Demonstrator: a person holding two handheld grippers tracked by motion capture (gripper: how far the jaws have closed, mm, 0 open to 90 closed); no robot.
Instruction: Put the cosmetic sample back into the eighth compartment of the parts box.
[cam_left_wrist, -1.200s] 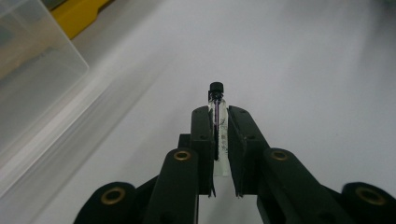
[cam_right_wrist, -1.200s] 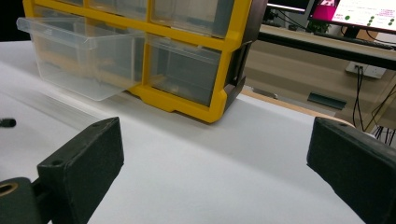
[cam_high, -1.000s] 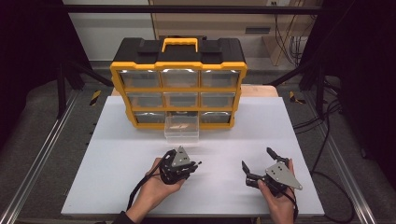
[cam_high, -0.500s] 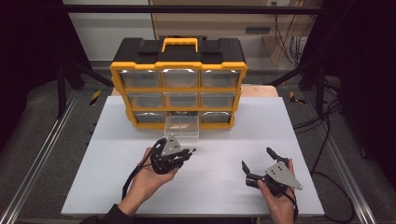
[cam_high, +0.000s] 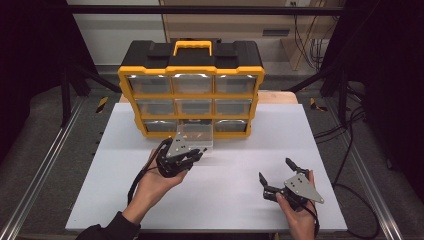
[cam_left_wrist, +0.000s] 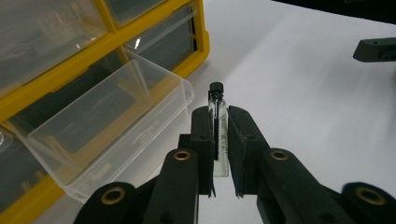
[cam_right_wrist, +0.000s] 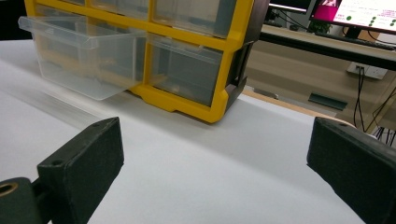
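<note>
A yellow and black drawer cabinet (cam_high: 191, 92) stands at the back of the white table. Its bottom middle clear drawer (cam_high: 196, 136) (cam_left_wrist: 105, 126) (cam_right_wrist: 81, 58) is pulled out. My left gripper (cam_high: 192, 156) (cam_left_wrist: 218, 135) hovers just in front of that drawer, shut on a small clear glass vial (cam_left_wrist: 218, 126) with a black cap, held upright between the pads. My right gripper (cam_high: 276, 172) (cam_right_wrist: 215, 154) rests open low over the table at the front right, jaws wide with nothing between them.
The white table (cam_high: 225, 170) spreads out in front of the cabinet. Metal frame rails (cam_high: 45, 165) run along both sides. Cables (cam_high: 350, 135) hang off to the right, and a bench with a monitor (cam_right_wrist: 355, 18) stands beyond the table.
My left gripper has risen and moved away from the person toward the open drawer, carrying the vial. The right gripper has stayed where it was.
</note>
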